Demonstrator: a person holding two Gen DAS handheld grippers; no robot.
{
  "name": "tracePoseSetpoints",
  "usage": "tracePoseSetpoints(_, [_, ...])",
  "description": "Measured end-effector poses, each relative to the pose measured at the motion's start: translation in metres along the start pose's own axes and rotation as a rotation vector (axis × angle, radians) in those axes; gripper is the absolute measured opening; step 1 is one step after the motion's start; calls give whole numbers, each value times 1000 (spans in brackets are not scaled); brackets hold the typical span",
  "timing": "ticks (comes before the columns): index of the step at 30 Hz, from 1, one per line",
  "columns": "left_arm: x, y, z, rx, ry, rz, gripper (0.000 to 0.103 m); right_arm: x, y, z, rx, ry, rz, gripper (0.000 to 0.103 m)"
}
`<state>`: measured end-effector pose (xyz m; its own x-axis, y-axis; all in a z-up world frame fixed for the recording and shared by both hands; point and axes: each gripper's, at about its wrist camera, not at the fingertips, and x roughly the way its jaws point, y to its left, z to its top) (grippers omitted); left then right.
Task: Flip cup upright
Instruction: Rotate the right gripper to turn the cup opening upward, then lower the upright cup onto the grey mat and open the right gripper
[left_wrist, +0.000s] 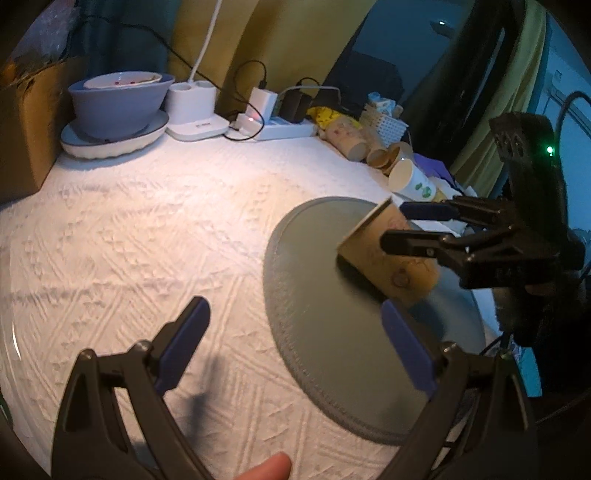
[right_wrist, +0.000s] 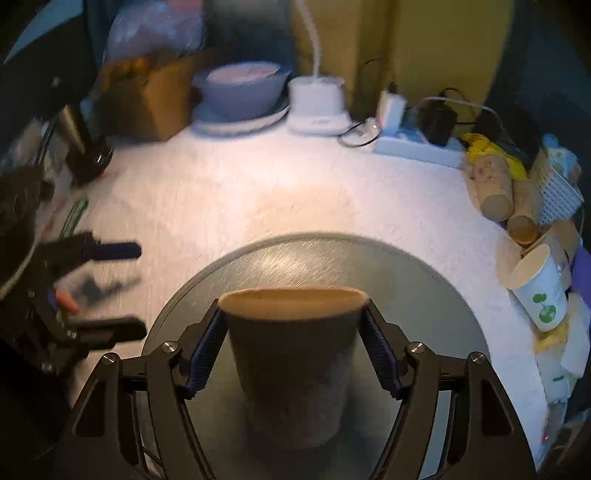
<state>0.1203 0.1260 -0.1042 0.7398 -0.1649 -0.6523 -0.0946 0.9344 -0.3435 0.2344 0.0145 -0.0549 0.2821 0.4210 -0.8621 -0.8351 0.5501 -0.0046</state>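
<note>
A brown paper cup (left_wrist: 388, 254) is tilted on its side above a round grey tray (left_wrist: 325, 332), its open mouth toward the upper left. My right gripper (left_wrist: 393, 225) is shut on the cup, one finger on each side. In the right wrist view the cup (right_wrist: 291, 354) sits between the blue pads (right_wrist: 207, 354), its rim pointing away over the tray (right_wrist: 424, 295). My left gripper (left_wrist: 291, 317) is open and empty, hovering over the tray's near left edge; it shows at the left in the right wrist view (right_wrist: 129, 288).
A white textured cloth (left_wrist: 147, 229) covers the table. At the back stand a blue bowl on a plate (left_wrist: 118, 99), a white lamp base (left_wrist: 195, 107) and a power strip (left_wrist: 284, 127). Several paper cups (left_wrist: 399, 166) and a white basket (left_wrist: 384, 125) lie at the right.
</note>
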Motion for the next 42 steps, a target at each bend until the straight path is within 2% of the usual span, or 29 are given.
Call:
tracePoseSetpoints(6, [6, -11, 5, 21, 10, -1, 95, 0, -12, -7, 42, -5, -2, 74])
tracePoseSetpoints(9, [9, -14, 6, 24, 11, -2, 95, 1, -12, -4, 22, 5, 8, 74])
tracePoseSetpoints(13, [9, -13, 6, 17, 7, 1, 95, 16, -9, 7, -18, 64, 15, 74])
tracePoseSetpoints(18, [8, -3, 9, -12, -1, -1, 95, 42, -10, 17, -32, 194, 41, 74])
tracePoseSetpoints(21, [7, 1, 10, -21, -4, -4, 95, 53, -8, 23, -64, 248, 29, 74])
tracePoseSetpoints(24, [6, 2, 9, -24, -6, -9, 95, 53, -8, 25, -82, 257, 41, 71])
tracePoseSetpoints(28, [5, -2, 8, -14, -8, -14, 95, 38, -8, 25, -74, 207, 42, 70])
tracePoseSetpoints(38, [-5, -31, 4, 47, -23, -11, 95, -19, -18, -8, 51, -91, 27, 70])
tracePoseSetpoints(42, [-10, -43, 1, 63, -26, -14, 95, -25, -24, -22, 108, -132, 27, 70])
